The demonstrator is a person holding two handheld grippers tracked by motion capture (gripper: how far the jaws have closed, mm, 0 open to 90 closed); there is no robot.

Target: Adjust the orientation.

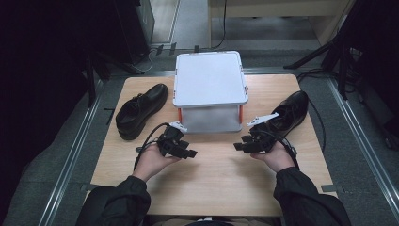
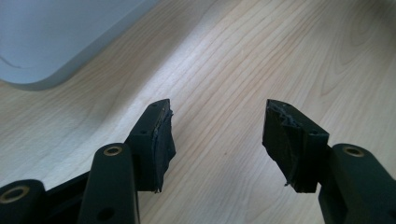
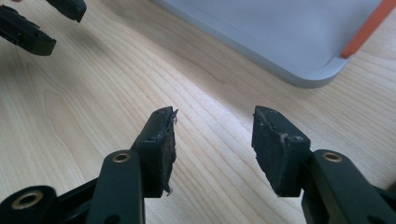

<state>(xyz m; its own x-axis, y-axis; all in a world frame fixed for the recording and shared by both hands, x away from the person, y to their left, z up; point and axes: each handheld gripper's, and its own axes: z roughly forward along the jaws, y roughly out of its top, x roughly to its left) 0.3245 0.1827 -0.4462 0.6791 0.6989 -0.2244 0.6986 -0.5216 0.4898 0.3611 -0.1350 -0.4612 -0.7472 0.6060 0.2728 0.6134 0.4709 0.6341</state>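
A white lidded box (image 1: 210, 89) with orange corner strips stands at the middle back of the wooden table (image 1: 216, 179). One black leather shoe (image 1: 140, 110) lies to its left, another black shoe (image 1: 288, 112) to its right. My left gripper (image 1: 189, 153) hovers in front of the box, open, with nothing between its jaws. My right gripper (image 1: 240, 145) is level with it and points toward it, open and empty too. In the left gripper view the gripper (image 2: 217, 135) faces bare wood, with the box's corner (image 2: 42, 42) at upper left. In the right gripper view the gripper (image 3: 215, 140) has the box (image 3: 289, 32) ahead.
The left gripper's jaw tips (image 3: 42, 23) appear at the top left of the right gripper view. Dark stands and cables (image 1: 320, 70) surround the table on the floor. Bare wood lies between the grippers and the near edge.
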